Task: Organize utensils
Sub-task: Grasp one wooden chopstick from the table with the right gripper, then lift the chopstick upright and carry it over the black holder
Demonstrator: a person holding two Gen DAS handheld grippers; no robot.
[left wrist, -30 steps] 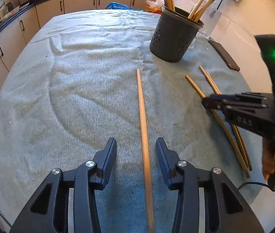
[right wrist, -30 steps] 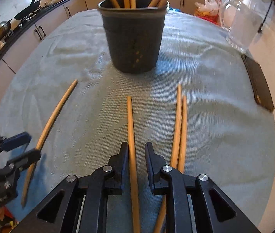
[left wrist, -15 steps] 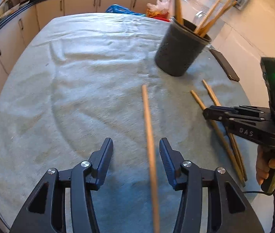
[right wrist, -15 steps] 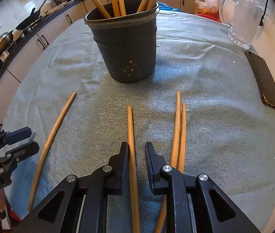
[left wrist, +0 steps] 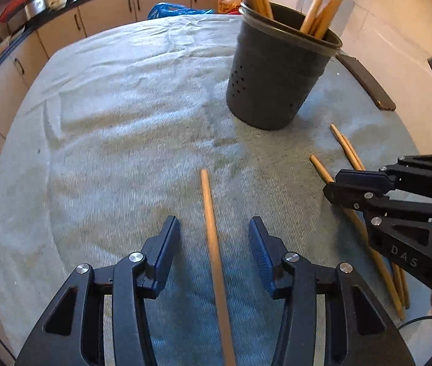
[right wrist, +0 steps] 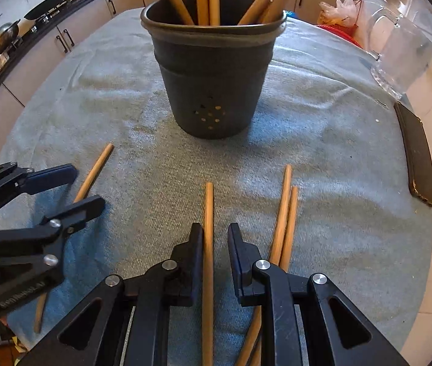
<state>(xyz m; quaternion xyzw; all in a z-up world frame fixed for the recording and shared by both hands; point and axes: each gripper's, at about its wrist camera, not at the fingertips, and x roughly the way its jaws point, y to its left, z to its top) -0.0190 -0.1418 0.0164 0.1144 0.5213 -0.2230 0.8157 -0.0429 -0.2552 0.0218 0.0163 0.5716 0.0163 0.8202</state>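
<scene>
Chopsticks before holder; phone aside

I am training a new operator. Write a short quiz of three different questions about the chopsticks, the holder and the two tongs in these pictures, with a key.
1. True or false: the dark holder already contains chopsticks.
2. How many loose chopsticks lie on the towel? A) two B) four C) six
3. Fill in: the left tongs straddle one chopstick with both jaws ____ of it.

Key: 1. True. 2. B: one between the right tongs, a pair beside them, one at the left tongs. 3. clear.
</scene>
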